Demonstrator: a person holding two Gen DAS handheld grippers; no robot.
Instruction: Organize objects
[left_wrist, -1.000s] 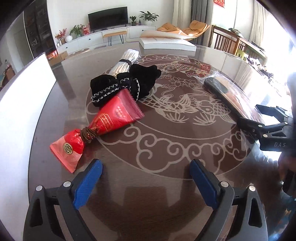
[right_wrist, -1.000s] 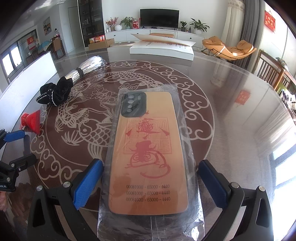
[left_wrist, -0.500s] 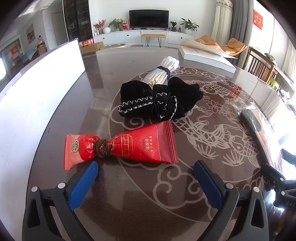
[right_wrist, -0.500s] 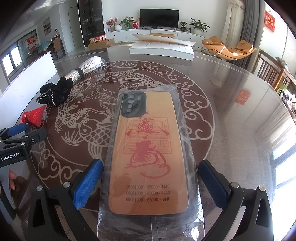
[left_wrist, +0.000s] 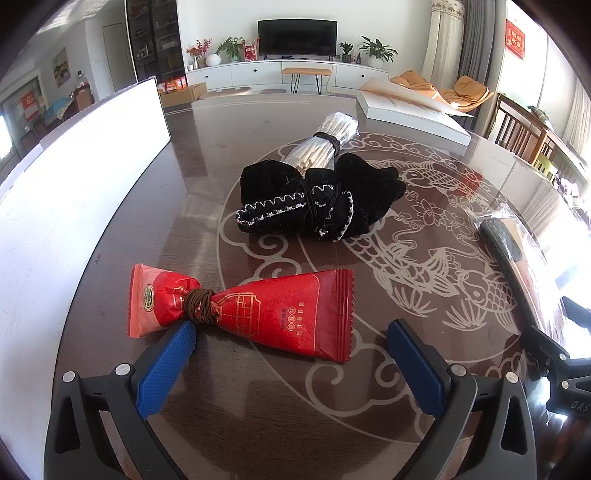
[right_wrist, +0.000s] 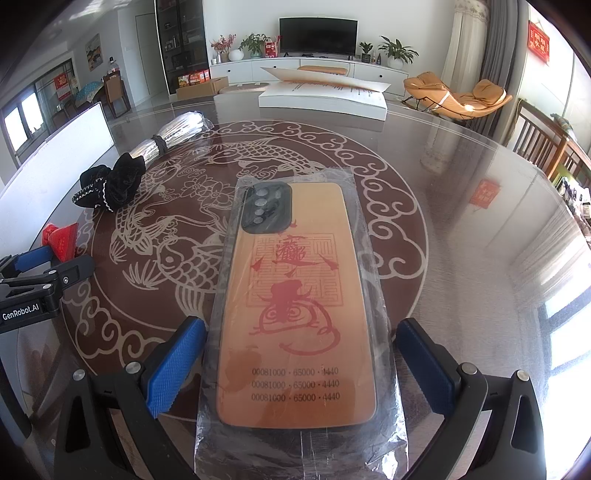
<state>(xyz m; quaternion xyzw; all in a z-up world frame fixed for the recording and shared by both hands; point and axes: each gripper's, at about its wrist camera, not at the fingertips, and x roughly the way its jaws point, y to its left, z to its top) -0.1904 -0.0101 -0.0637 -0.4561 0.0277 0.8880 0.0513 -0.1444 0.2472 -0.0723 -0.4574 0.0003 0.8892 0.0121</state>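
Both sets of my fingers spread wide, gripping nothing. My left gripper (left_wrist: 291, 354) low over the dark glass table (left_wrist: 207, 177); red snack packet (left_wrist: 255, 314), cinched with a brown band, lies flat just ahead, its tied neck right at my left blue pad (left_wrist: 166, 369). Beyond it, black cloth bundle (left_wrist: 317, 199) with white stitching, touching a banded bundle of pale sticks (left_wrist: 325, 144). My right gripper (right_wrist: 299, 365) straddles the near end of an orange phone case (right_wrist: 295, 306) in clear plastic wrap, pads either side, not closed on it. White box (right_wrist: 325, 99) at the far table edge.
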